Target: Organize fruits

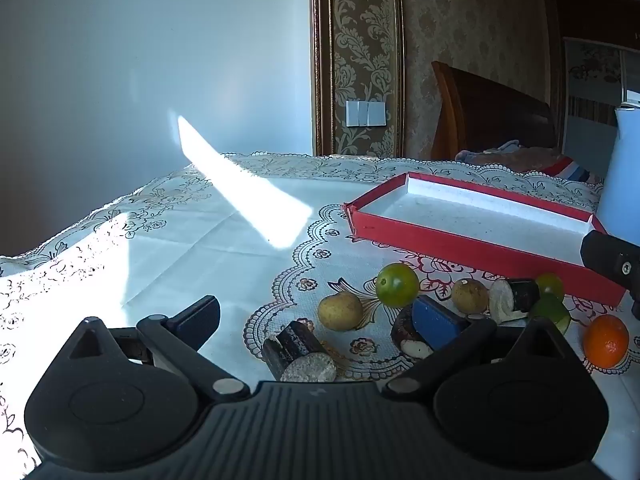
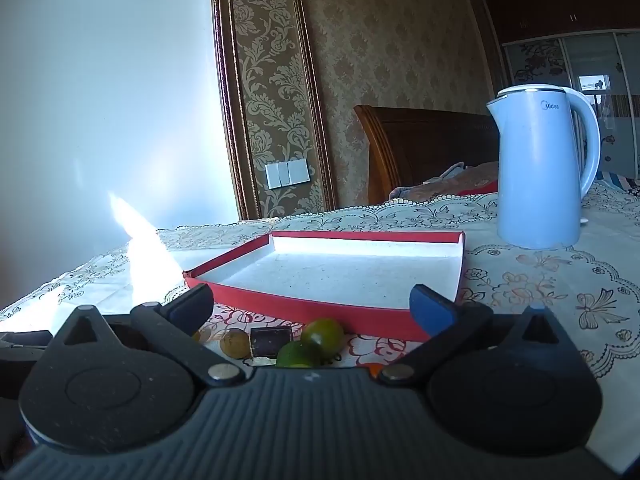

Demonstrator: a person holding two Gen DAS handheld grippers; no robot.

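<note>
A shallow red tray (image 1: 472,240) with a white inside lies on the tablecloth; it also shows in the right wrist view (image 2: 320,312). In front of it lie a green fruit (image 1: 397,284), two tan round fruits (image 1: 340,311) (image 1: 470,295), an orange (image 1: 605,341), other green fruits (image 1: 551,307), and dark cut pieces (image 1: 298,354) (image 1: 514,296). My left gripper (image 1: 320,316) is open and empty above the fruits. My right gripper (image 2: 312,304) is open and empty, with green fruits (image 2: 322,334) and a dark piece (image 2: 270,340) below it.
A light blue electric kettle (image 2: 540,168) stands at the right behind the tray. A lace tablecloth (image 1: 192,232) covers the table, with a bright sun patch on its left. A wooden headboard (image 2: 420,148) and wall are behind the table.
</note>
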